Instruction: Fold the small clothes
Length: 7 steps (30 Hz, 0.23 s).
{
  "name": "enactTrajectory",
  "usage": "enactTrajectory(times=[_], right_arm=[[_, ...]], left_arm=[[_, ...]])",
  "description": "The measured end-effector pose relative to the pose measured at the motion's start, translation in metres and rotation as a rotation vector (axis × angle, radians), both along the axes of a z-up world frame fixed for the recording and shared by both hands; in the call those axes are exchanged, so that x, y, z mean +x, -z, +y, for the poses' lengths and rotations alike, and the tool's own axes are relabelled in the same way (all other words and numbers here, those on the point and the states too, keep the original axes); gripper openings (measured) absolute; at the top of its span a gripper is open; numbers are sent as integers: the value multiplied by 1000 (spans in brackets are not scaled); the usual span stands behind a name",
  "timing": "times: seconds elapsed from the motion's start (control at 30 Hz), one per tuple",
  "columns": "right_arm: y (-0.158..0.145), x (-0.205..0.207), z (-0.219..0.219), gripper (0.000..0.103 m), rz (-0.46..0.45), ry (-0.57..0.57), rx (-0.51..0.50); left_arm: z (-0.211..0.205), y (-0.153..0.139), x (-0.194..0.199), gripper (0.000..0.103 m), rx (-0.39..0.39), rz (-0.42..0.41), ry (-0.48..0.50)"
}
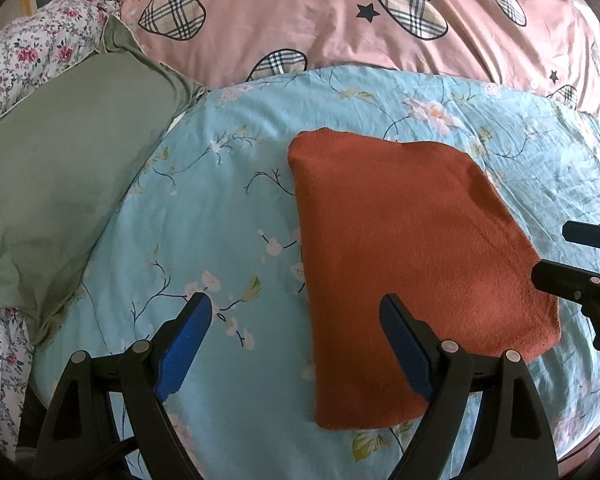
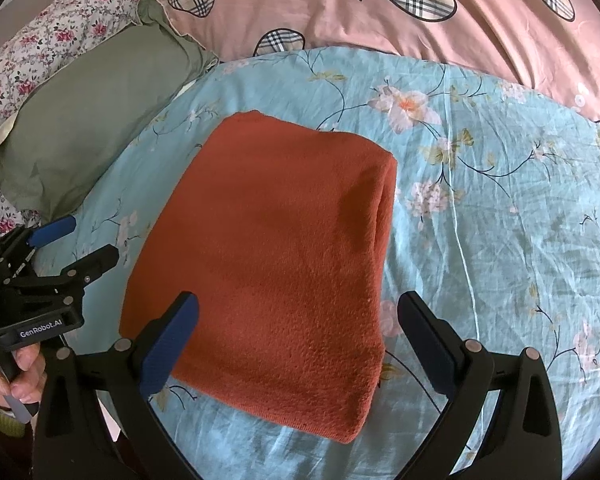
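Note:
A rust-orange knitted garment (image 1: 412, 264) lies folded into a thick rectangle on the blue floral bedsheet (image 1: 220, 208); it also shows in the right wrist view (image 2: 276, 264). My left gripper (image 1: 296, 308) is open and empty, above the garment's near left edge. My right gripper (image 2: 300, 312) is open and empty, above the garment's near end. The right gripper shows at the right edge of the left wrist view (image 1: 572, 256), and the left gripper at the left edge of the right wrist view (image 2: 88, 240).
A green pillow (image 1: 60, 176) lies left of the garment, also in the right wrist view (image 2: 100, 120). A pink quilt with plaid hearts (image 1: 340, 20) lies behind. A floral duvet (image 1: 32, 52) is bunched at the far left.

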State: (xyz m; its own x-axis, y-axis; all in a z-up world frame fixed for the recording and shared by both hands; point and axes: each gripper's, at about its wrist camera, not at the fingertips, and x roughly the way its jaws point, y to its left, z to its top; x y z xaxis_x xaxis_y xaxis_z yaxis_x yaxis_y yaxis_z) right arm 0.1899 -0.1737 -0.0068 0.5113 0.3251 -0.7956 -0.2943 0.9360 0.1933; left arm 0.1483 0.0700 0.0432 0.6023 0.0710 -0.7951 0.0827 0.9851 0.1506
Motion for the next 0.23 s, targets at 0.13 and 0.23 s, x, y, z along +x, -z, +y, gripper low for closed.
enactTrajectory(times=[0.13, 0.23], right_arm=[[2, 1, -1, 99, 10, 5, 8], [6, 3, 0, 99, 17, 13, 5]], left_arm=[[0, 0, 1, 86, 2, -5, -3], [-1, 1, 1, 87, 1, -2, -2]])
